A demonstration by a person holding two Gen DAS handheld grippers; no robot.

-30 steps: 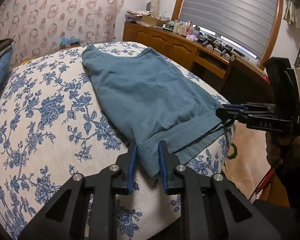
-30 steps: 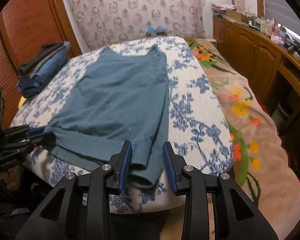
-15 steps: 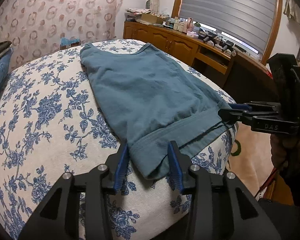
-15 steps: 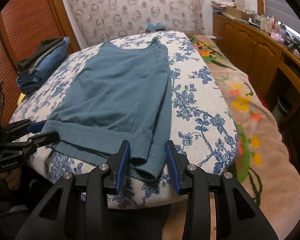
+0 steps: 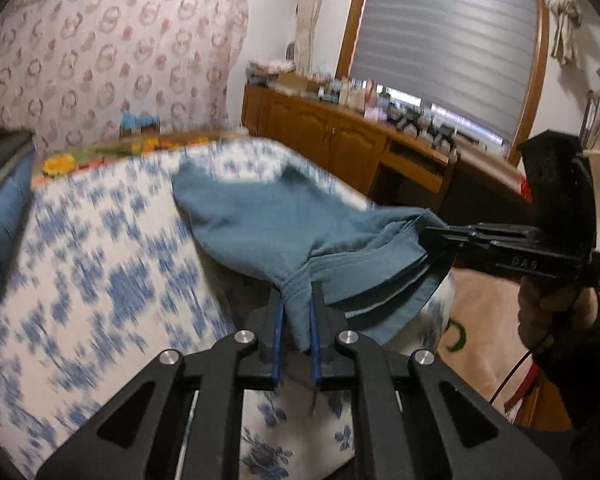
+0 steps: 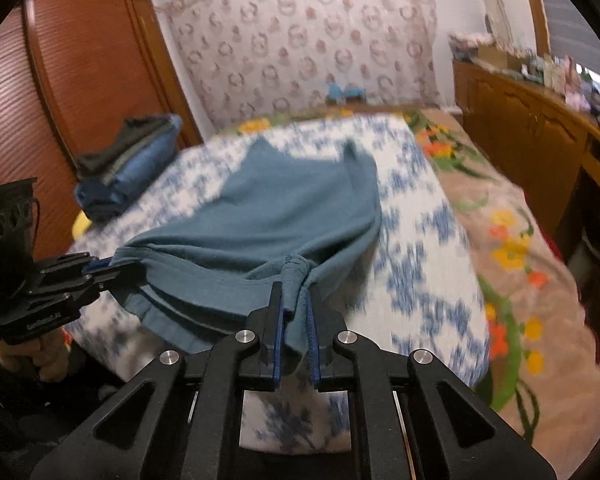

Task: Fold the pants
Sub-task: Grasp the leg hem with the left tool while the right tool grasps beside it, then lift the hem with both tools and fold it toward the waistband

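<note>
Left gripper (image 5: 296, 332), black w/ blue pads: just closed, now clamped on near corner of waistband of teal-blue soft knit pants (image 5: 260, 216), bottom centre of left view. Right gripper (image 6: 294, 334), same build: also just closed, pinching opposite waistband corner, bottom centre of right view. Each seen in the other's view at frame edge (image 5: 440, 240) (image 6: 104, 268), biting the hem.

Step in hand, by the look: lifting waist end to carry it toward the leg end. Best to raise both corners evenly, keep band taut betw. grippers, avoid dragging far cuffs, lay edge on edge.

Pants: thick, matte, stitched double-hem band, sagging in a soft swag; rest flat, mid-frame, on white quilt w/ blue flower print (image 6: 420, 240), padded, rounded edge. Folded stack of blue & dark clothes (image 6: 132, 164) left of frame, apart from pants. Brown wooden cabinets (image 5: 340, 132) upper right, glossy.
</note>
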